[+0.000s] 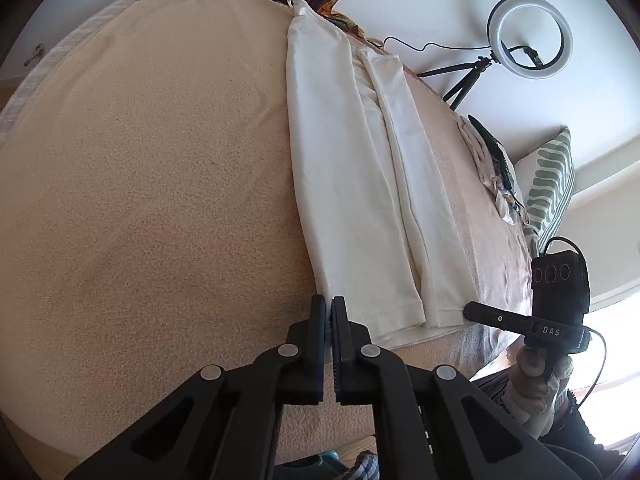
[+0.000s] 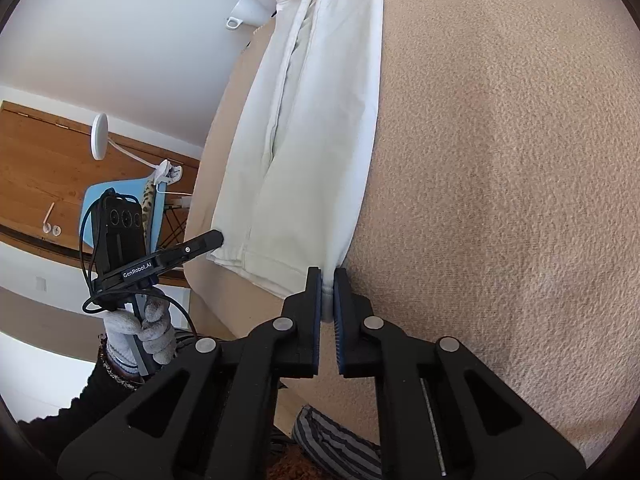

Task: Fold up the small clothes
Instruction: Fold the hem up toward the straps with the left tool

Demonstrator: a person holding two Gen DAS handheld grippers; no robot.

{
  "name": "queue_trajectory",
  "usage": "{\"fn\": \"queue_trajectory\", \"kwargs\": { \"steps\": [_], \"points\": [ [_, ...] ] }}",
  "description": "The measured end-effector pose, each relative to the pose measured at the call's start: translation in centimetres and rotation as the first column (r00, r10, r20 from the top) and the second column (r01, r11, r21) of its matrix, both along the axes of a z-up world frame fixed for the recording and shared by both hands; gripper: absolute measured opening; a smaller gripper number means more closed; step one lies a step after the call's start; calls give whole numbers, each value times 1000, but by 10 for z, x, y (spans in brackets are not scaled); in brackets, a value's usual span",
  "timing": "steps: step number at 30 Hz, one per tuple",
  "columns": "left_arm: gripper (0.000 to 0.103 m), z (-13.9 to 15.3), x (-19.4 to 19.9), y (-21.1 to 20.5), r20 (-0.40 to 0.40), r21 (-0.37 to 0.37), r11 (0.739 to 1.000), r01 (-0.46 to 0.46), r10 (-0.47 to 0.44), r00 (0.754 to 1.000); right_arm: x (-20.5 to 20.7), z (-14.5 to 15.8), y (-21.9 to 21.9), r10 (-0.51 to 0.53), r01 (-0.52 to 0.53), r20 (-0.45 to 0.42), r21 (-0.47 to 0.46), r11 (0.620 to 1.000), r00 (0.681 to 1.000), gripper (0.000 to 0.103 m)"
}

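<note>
White trousers [image 1: 360, 180] lie folded lengthwise, leg on leg, on a beige textured cover [image 1: 160, 200], with the waist far and the hems near. My left gripper [image 1: 329, 304] is shut on the left corner of the hems. In the right wrist view, my right gripper [image 2: 328, 276] is shut on the right corner of the same trousers [image 2: 312, 140], with white cloth pinched between its pads. Each view shows the other gripper at the opposite hem corner: the right gripper [image 1: 469, 310] and the left gripper [image 2: 218, 236], both held by gloved hands.
A ring light on a tripod [image 1: 530, 36] stands beyond the far right edge. A patterned pillow [image 1: 550, 184] and a small heap of clothes [image 1: 492, 168] lie at the right. A striped cloth [image 2: 340, 448] sits below the near edge. Bare cover [image 2: 500, 200] spreads beside the trousers.
</note>
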State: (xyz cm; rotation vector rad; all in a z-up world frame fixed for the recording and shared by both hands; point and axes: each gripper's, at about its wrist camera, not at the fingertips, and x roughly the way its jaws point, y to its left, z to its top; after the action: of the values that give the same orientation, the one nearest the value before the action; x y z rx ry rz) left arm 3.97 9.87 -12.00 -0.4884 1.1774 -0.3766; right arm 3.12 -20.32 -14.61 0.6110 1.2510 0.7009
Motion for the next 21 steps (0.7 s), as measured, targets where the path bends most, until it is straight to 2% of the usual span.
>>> {"fn": "queue_trajectory", "kwargs": {
  "steps": [2,5,8,16,21],
  "points": [
    [0,3,-2,0,11,1,1000,-1,1,1000,-2,4,-4,-8,8,4,17,1000,1000,6],
    [0,-3,0,2,-5,6,1000,-5,5,1000,-1,1,-1,-3,3,-4,-5,1000,1000,6],
    [0,-4,3,6,-19,-24,999,-23,23,1000,-2,-7,-1,-3,3,-27,-10,1000,1000,6],
    [0,18,13,12,20,-85,995,-43,45,999,2,5,-15,-56,63,-56,120,991,997,6],
    [0,30,34,11,45,-78,996,-42,45,998,18,21,-17,-75,78,-28,142,987,997,6]
  ]
}}
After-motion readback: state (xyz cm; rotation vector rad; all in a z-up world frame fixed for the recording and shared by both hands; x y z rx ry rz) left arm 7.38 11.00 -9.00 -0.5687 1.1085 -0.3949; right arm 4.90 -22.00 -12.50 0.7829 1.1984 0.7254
